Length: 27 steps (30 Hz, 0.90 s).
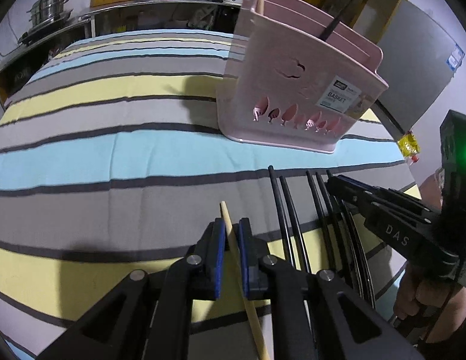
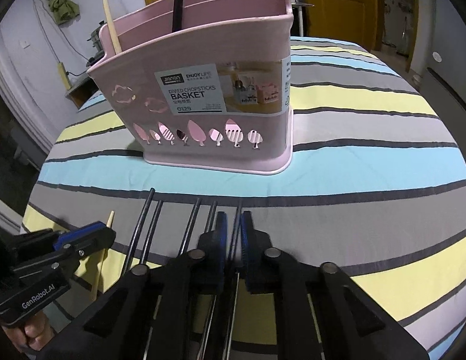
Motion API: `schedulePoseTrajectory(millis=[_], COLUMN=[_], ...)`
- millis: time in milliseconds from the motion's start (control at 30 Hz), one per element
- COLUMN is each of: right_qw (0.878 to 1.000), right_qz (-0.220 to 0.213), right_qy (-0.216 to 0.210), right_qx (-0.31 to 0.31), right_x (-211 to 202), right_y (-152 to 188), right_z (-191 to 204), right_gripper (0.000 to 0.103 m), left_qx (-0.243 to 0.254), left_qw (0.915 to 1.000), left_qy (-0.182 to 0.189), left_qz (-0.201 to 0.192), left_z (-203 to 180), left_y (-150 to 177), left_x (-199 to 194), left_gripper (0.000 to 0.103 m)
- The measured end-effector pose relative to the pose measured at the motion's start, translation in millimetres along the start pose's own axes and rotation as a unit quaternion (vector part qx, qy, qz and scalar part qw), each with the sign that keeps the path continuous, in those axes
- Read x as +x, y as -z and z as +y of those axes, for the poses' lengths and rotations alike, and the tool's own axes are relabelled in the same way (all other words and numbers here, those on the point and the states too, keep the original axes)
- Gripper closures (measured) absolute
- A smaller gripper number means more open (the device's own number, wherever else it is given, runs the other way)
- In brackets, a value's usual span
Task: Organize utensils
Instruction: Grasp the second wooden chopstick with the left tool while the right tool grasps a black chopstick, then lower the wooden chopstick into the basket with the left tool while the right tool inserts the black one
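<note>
My left gripper [image 1: 231, 228] is shut on a pale wooden chopstick [image 1: 228, 225] that lies on the striped cloth; its tip sticks out past the blue pads. Just right of it, several black chopsticks [image 1: 290, 222] lie side by side. My right gripper [image 2: 233, 225] is shut on the rightmost black chopstick [image 2: 239, 211], with the other black chopsticks [image 2: 144, 225] to its left. The left gripper [image 2: 108, 232] and the wooden chopstick's tip [image 2: 111, 218] show at the lower left of the right wrist view. Behind stands a pink divided basket [image 2: 209, 120], holding one wooden chopstick [image 2: 110, 21] and one black chopstick [image 2: 179, 0].
The table wears a grey, blue and yellow striped cloth [image 1: 113, 156]. A steel counter with pots [image 1: 49, 6] and bottles runs behind it. A grey fridge [image 1: 413, 69] stands at the right, and a yellow door [image 2: 338, 9] beyond. A person's hands [image 1: 419, 288] hold the grippers.
</note>
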State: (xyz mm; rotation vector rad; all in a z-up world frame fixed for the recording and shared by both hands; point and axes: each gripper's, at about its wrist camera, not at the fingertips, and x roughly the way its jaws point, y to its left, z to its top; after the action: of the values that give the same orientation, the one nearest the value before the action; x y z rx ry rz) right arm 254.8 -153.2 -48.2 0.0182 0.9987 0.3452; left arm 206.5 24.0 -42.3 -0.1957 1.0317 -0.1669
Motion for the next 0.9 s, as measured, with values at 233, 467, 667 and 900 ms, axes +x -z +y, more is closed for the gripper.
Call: schedulePoseTrajectory(millis=[233, 467, 667, 900], right_qw=[0.999, 0.998, 0.994, 0.987], right_qz=[-0.017, -0.053, -0.095, -0.150], right_qy=[-0.025, -0.042, -0.051, -0.053], right_qx=[0.013, 0.008, -0.001, -0.014], right_x=[-15, -45, -80, -122], right_y=[-1, -11, -23, -37], right_z=[-4, 2, 6, 10], right_gripper=[0.098, 0.098, 0.099, 0.099], left_qx=[0.002, 0.002, 0.019, 0.037], left_qw=[1.0000, 0.9998, 0.9984, 0.9947], left_qy=[-0.003, 0.008, 0.011, 0.013], left_qz=[0.007, -0.019, -0.052, -0.095], left_z=[-2, -5, -15, -26], left_y=[-6, -14, -26, -46], left_x=[-2, -27, -59, -91], left_gripper=[0.096, 0.097, 0.098, 0.098])
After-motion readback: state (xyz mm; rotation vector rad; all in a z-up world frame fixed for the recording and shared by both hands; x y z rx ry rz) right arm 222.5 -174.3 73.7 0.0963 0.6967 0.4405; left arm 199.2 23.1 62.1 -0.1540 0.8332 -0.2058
